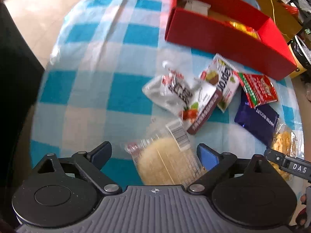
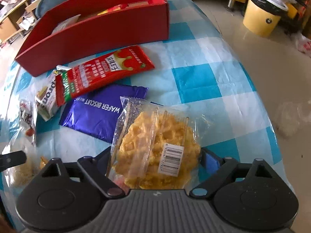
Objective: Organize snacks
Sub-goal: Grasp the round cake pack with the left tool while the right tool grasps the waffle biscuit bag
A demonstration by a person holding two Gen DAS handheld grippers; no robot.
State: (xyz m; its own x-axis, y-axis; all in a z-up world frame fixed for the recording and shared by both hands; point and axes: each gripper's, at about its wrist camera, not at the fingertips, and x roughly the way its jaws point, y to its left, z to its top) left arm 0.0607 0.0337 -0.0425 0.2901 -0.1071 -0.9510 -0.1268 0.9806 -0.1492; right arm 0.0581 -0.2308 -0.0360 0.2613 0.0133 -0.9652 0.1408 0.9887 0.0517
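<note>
Blue-and-white checked cloth [image 1: 124,89] covers the round table on which all the snacks lie, with pale tiled floor beyond its edge. Nearest in the left wrist view, the left gripper [image 1: 154,153] points steeply down with its jaws spread wide; a pale round cake in a clear wrapper [image 1: 167,161] lies on the cloth between the fingers, and neither pad presses on it. In the right wrist view the right gripper [image 2: 155,155] likewise stands with jaws apart over a yellow crisp cake in a clear bag [image 2: 155,147], barcode label upward; the bag fills the gap, but the pads do not visibly clamp it. Just beyond that bag lies a purple wafer biscuit packet [image 2: 95,114], its far edge overlapped by a red snack sachet [image 2: 105,69]. To the left of these sit a small green-and-white carton [image 2: 46,101], a white bar with a brown side [image 1: 202,106] and a white crinkled pouch [image 1: 171,91], all close together and partly overlapping. Farthest back stands an open red box [image 2: 93,36], already holding several items. A yellow bin [image 2: 262,17] stands on the floor at the upper right of the right wrist view.
</note>
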